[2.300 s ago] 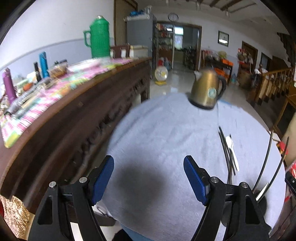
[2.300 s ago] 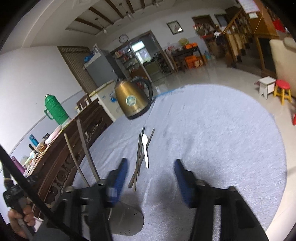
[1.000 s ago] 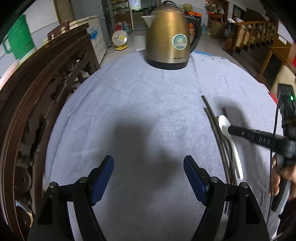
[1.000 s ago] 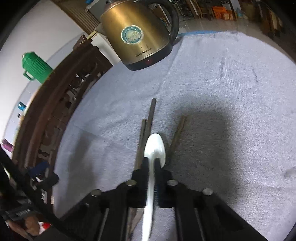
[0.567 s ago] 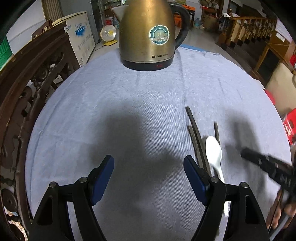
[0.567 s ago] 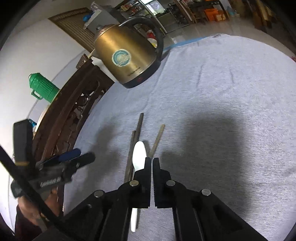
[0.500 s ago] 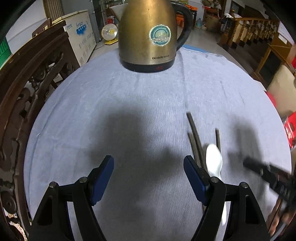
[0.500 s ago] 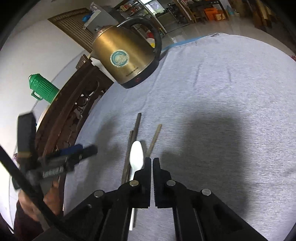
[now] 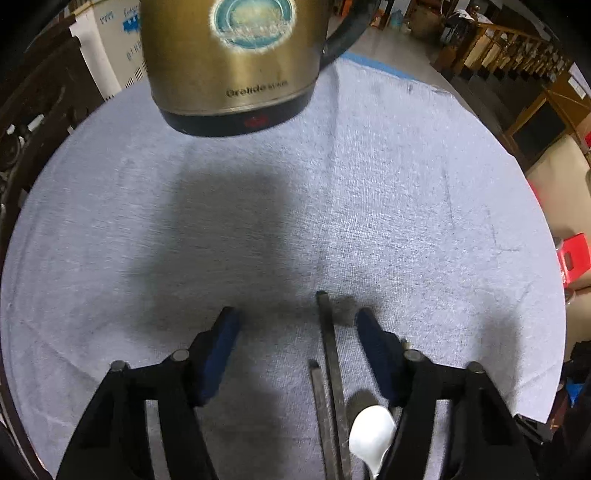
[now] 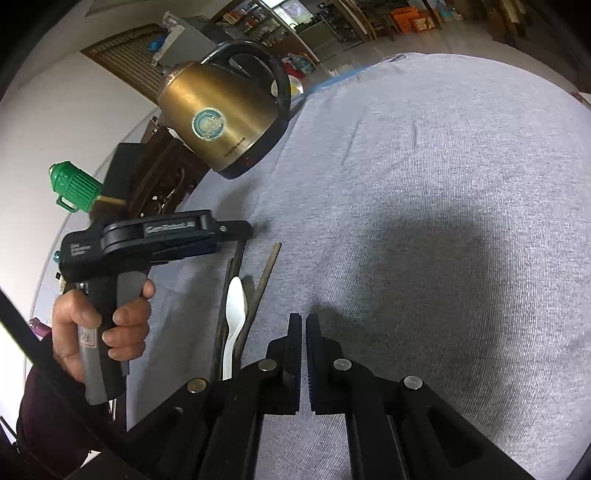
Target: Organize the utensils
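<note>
Left gripper point(image 9: 295, 325) jaws astride chopsticks point(image 9: 330, 365)

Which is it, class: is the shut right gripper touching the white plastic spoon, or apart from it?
Apart. The right wrist view shows the right gripper shut, grey cloth separating it from the white plastic spoon.

**Lived-in family home, open main room**

Round surface point(image 10: 461, 177) under a grey cloth, set with a brass-coloured electric kettle point(image 10: 221, 122). Carved dark-wood sideboard point(image 10: 162, 177) alongside, topped by a green thermos point(image 10: 74, 184). Beyond: tiled floor, wooden stair railing point(image 9: 517, 44), cluttered shelves point(image 10: 266, 22) through a doorway, beamed ceiling.
</note>
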